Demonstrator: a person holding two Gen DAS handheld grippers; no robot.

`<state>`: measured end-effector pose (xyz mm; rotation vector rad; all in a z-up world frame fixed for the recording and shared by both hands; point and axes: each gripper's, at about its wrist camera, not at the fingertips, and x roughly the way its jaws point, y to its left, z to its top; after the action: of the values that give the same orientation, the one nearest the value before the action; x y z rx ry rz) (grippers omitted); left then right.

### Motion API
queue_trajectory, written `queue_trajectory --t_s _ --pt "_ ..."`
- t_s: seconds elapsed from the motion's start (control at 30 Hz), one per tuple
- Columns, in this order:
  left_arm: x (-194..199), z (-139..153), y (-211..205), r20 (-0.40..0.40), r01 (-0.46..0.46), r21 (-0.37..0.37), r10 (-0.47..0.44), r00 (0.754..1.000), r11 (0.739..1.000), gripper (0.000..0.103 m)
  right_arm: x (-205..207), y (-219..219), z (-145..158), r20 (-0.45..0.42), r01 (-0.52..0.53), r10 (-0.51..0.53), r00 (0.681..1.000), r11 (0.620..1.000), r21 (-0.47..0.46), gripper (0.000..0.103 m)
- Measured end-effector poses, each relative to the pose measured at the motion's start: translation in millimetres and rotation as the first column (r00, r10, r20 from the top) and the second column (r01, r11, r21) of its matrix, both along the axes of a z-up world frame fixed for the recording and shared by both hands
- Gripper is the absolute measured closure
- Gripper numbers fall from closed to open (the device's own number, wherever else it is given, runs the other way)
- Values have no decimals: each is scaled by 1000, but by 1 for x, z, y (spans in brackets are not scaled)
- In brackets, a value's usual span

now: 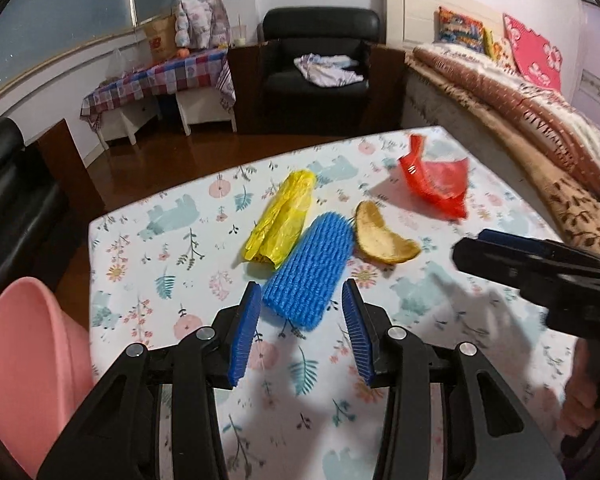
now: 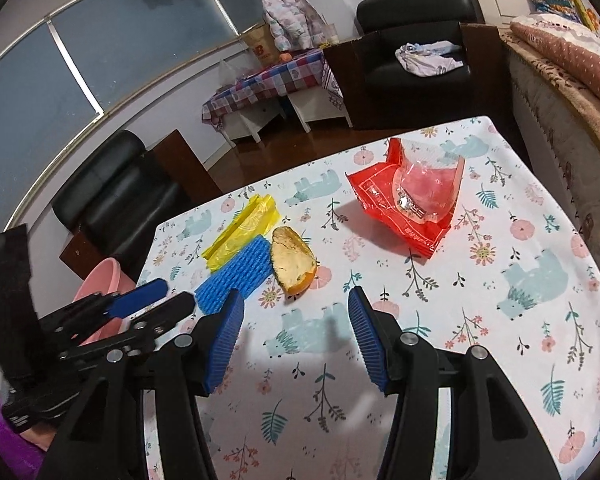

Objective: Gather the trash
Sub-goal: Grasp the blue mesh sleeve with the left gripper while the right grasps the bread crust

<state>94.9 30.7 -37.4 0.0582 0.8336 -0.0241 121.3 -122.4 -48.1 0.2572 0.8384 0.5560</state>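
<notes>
A ribbed blue foam-net fruit sleeve (image 1: 310, 268) lay at the centre of the left wrist view, on a table covered in a white cloth printed with flowers and pale blue bears (image 1: 440, 304). Touching its upper left side was a crumpled yellow plastic bag (image 1: 280, 216); just beside its upper right lay a curled piece of orange peel (image 1: 380, 236). Well apart, toward the upper right, stood a torn red plastic snack pouch (image 1: 436, 180).

The left gripper (image 1: 302, 300) had its blue ribbed pads spread, with the near end of the sleeve lying between their tips and apparently untouched. The right gripper (image 2: 296, 308) was likewise spread and held nothing, hovering over bare cloth with the peel just beyond its tips.

The step in hand looked like the approach to a first pick-up. Next, the left gripper would probably need to lower and close on the sleeve, then carry it to the pink plastic basin (image 1: 28, 360) at the lower left, beside the table edge.

Beyond lay a dark wooden floor (image 1: 160, 164), a black leather armchair (image 1: 316, 56) and a bed with patterned blankets (image 1: 520, 100).
</notes>
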Motion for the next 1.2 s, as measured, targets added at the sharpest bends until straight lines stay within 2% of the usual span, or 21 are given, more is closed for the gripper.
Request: queue_trajectory --t_s 0.23,0.4,0.43,0.5,0.6,1.1,1.2 --pt "20 -24 6 -51 -16 8 16 999 1000 60 9 0 -7 -24 -2 2 1000 1000 15 49" --pt "21 -31 5 -46 6 -3 -6 999 1000 61 13 2 -13 -45 -4 5 999 1000 14 49" --pt "20 -31 4 -41 18 0 -18 999 1000 64 14 2 -13 -47 -4 4 999 1000 12 49" --pt "19 -31 1 -39 33 0 -33 999 999 84 15 5 -15 -52 -3 3 999 1000 8 49" --pt "17 -29 0 -30 41 -6 -41 999 999 92 17 7 -16 -58 -4 4 998 1000 4 49" --pt "-27 -1 5 29 20 -87 -18 999 996 93 30 36 -26 -87 12 -13 996 1000 -9 50" --pt "-36 3 7 39 10 -92 -7 999 996 93 36 42 -29 -93 26 -27 995 1000 -14 63"
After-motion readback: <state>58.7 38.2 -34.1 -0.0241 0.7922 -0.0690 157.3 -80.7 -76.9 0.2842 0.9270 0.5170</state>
